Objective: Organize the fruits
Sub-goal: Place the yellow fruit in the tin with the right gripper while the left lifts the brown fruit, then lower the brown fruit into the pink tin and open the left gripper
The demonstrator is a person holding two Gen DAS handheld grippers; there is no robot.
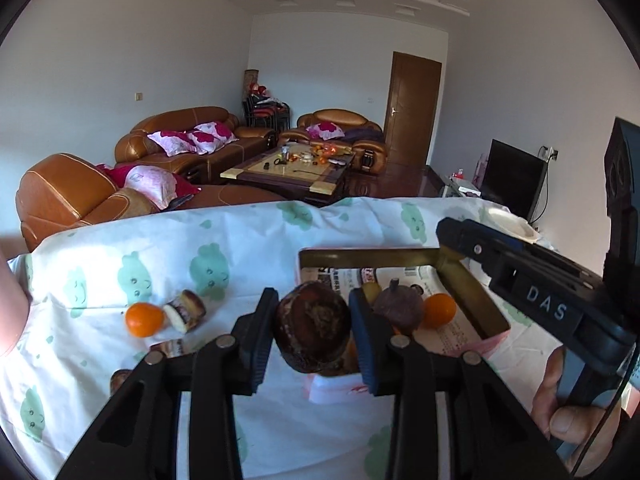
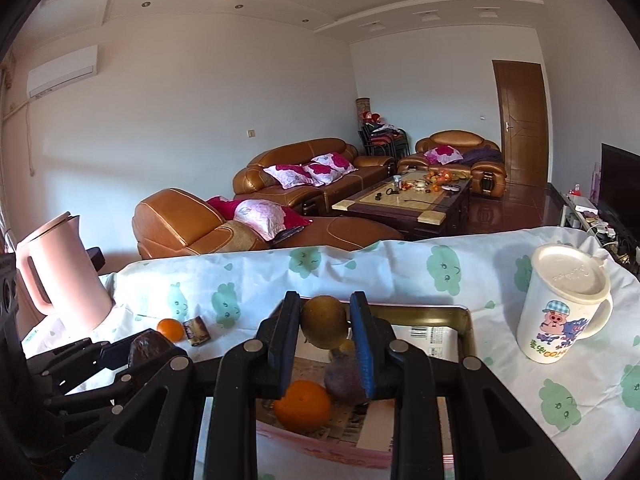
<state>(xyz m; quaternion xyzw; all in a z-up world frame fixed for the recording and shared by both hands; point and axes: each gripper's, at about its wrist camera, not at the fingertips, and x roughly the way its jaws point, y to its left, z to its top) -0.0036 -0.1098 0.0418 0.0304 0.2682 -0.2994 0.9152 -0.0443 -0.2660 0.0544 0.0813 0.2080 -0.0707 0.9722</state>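
Landmark: pink-walled box (image 1: 496,338), lined with printed paper, set on the cloud-print tablecloth (image 1: 248,240).
Left gripper (image 1: 312,330): clenched on a dark brown mangosteen (image 1: 312,326), held up at the box's near-left corner.
Right gripper (image 2: 325,330): clamped on a yellow-brown round fruit (image 2: 324,326), held up over the box's near half.
Already in the box: one orange (image 2: 303,404) and one purplish mangosteen (image 2: 344,380), near the front wall.
Left of the box, on the cloth: a second orange (image 1: 144,319) and small wrapped cakes (image 1: 186,310), well apart from the wall.
Pose: both grippers are tilted forward and down; a hand (image 1: 560,400) is seen on the right handle.
Risk: the two carried fruits could be knocked together over the box, since both are brought to one corner.
Risk: a fruit released from height could bounce over the low wall.
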